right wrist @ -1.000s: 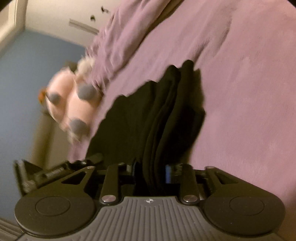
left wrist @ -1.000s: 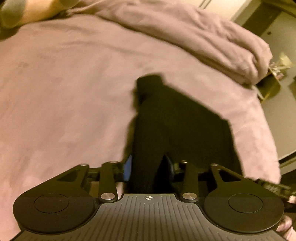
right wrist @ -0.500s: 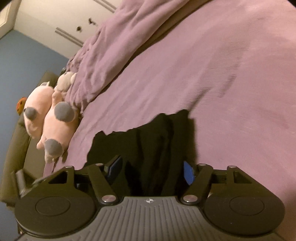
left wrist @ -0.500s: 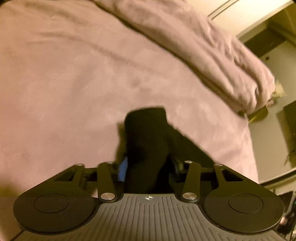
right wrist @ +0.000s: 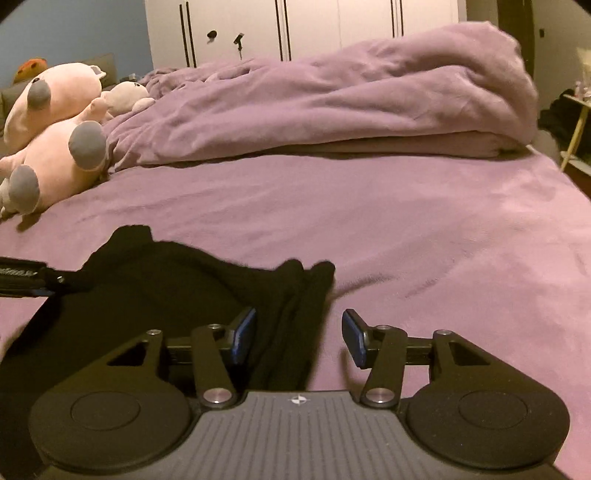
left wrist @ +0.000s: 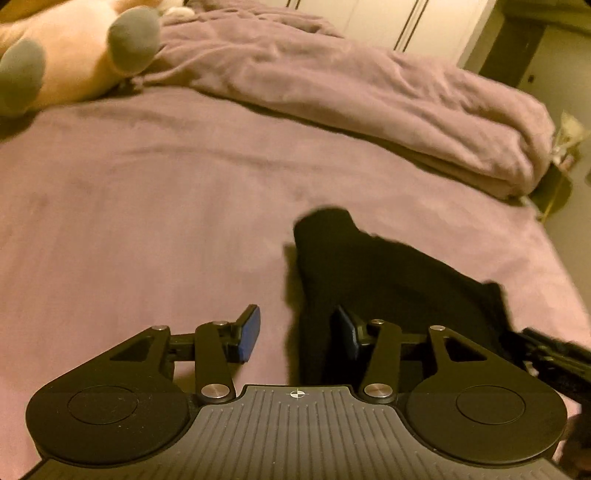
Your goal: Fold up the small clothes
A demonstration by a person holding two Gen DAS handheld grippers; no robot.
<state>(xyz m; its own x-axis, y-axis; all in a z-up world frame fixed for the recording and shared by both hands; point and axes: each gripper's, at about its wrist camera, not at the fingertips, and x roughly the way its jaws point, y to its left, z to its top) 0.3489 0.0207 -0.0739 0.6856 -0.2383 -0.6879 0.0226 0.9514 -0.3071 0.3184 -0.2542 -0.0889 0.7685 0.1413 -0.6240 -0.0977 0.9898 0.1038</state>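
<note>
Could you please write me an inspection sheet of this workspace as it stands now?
Surface: purple fleece bed sheet, lightly creased.
Job's things: black fabric garment lying on the sheet, bunched in folds along one edge.
Clutter: pink plush toys with grey feet and a heaped purple duvet at the far side.
Grippers: left tongs open, garment edge between them; right tongs open, garment folds between them.
Cables: nothing seen.
Surroundings: white wardrobe doors, blue wall.
</note>
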